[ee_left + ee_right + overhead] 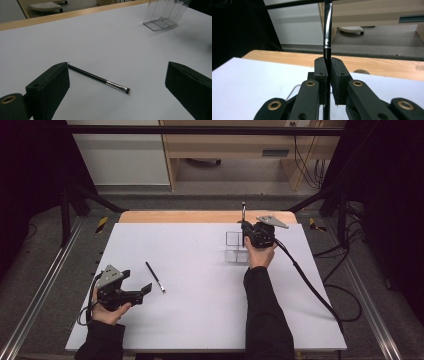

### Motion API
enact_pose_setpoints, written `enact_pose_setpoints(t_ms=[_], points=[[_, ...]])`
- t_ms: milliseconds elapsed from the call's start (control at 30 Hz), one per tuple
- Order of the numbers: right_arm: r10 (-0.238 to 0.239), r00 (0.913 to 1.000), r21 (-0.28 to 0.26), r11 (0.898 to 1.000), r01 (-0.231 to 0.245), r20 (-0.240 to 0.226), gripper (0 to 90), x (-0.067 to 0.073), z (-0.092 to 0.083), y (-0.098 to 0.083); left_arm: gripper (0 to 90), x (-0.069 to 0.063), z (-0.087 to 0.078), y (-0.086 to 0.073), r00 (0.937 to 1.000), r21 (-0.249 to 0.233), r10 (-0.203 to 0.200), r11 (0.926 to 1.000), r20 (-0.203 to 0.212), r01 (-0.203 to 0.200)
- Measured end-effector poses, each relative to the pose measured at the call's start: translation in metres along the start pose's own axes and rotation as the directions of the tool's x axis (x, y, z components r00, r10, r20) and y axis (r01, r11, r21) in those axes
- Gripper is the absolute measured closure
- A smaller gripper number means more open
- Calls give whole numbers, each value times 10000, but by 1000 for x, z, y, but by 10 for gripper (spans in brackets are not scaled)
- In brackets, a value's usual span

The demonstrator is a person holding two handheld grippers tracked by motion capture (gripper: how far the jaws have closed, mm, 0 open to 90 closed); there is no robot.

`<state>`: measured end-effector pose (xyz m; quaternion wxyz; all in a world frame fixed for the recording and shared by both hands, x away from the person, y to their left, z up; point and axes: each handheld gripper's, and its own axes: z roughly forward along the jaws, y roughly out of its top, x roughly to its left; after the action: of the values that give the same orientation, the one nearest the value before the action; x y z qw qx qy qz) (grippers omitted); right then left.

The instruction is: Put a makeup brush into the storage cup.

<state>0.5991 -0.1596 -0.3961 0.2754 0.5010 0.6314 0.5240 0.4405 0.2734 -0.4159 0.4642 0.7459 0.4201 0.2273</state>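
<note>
Over the far right part of the desk, right tongs [243, 226]: clamped together on a thin black brush [243, 212] that stands upright, its handle rising above the pads.
Right tongs, place: just above and behind the clear organizer [236, 247], which stands on the white desk [200, 320] right of the middle.
Left tongs [145, 290]: jaws wide apart, nothing between the pads, held low over the near left part of the desk.
Second brush [155, 277]: lies flat on the desk just beyond the left tongs, touching neither jaw, handle end toward the far left, bristle end toward the near right.
High view adds: both sleeves coming in from the near edge, the cable trailing from the right tongs across the desk to the right, the grey plate on top of each tool.
Left gripper view adds: the lying brush [98, 79] seen close, its silver ferrule and pale tip; the organizer [165, 13] as upright clear compartments well beyond it.
Right gripper view adds: the held brush [327, 32] pinched between the two pads [337, 82], a silver band on its shaft above the grip; which compartment lies under it cannot be told.
Edges: a wooden strip runs along the far edge, close behind the organizer; metal rails flank both sides.
Open room: wide bare white surface between the two brushes and along the near edge.
</note>
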Motion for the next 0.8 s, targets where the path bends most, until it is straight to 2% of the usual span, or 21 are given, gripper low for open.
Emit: enact_pose_setpoints(t_ms=[233,333,800], points=[[26,10000,124,9999,-26,20,843,-1,1,-7,46,0,0,0,10000,2,-2,10000,-3,2],[-173,9998,306,9994,171,74,843,1,1,-11,46,0,0,0,10000,-2,-1,10000,-10,1],[-139,9999,451,9989,135,85,844,3,1,-18,46,0,-1,0,10000,-28,12,10000,3,-12]])
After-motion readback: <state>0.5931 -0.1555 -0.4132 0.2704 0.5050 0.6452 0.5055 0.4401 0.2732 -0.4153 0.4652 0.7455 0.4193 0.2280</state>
